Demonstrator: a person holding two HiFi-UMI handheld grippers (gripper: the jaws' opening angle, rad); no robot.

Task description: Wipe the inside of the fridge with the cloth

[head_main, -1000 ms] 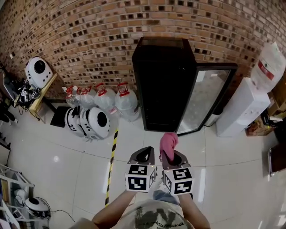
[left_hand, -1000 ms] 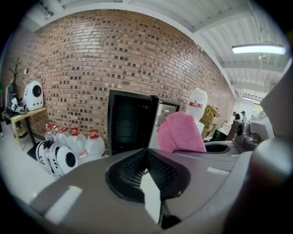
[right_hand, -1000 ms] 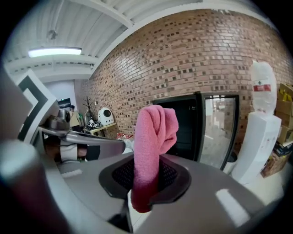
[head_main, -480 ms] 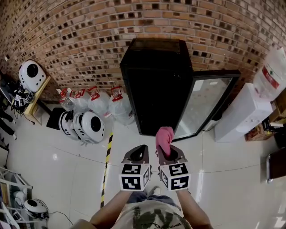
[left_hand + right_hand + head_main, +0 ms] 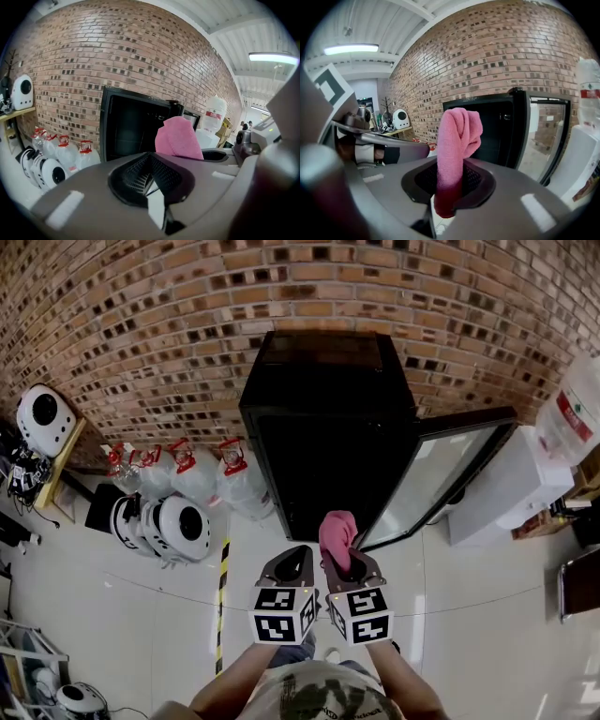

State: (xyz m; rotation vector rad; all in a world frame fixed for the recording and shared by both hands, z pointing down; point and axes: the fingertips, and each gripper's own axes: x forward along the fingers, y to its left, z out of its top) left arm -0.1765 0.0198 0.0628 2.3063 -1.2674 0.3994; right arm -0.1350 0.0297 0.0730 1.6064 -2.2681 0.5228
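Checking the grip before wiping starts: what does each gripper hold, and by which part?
The right gripper is shut on the pink cloth, pinching its lower end while the rest stands up above the jaws. The left gripper is shut and holds nothing.

- Cloth (image 5: pixel 337 538): pink, folded into a thick roll, standing upright, its lower end clamped in your right tongs (image 5: pixel 350 566).
- Fridge (image 5: pixel 323 427): black, upright against the brick wall (image 5: pixel 187 315); glass door (image 5: pixel 433 482) swung open on its right side; interior dark.
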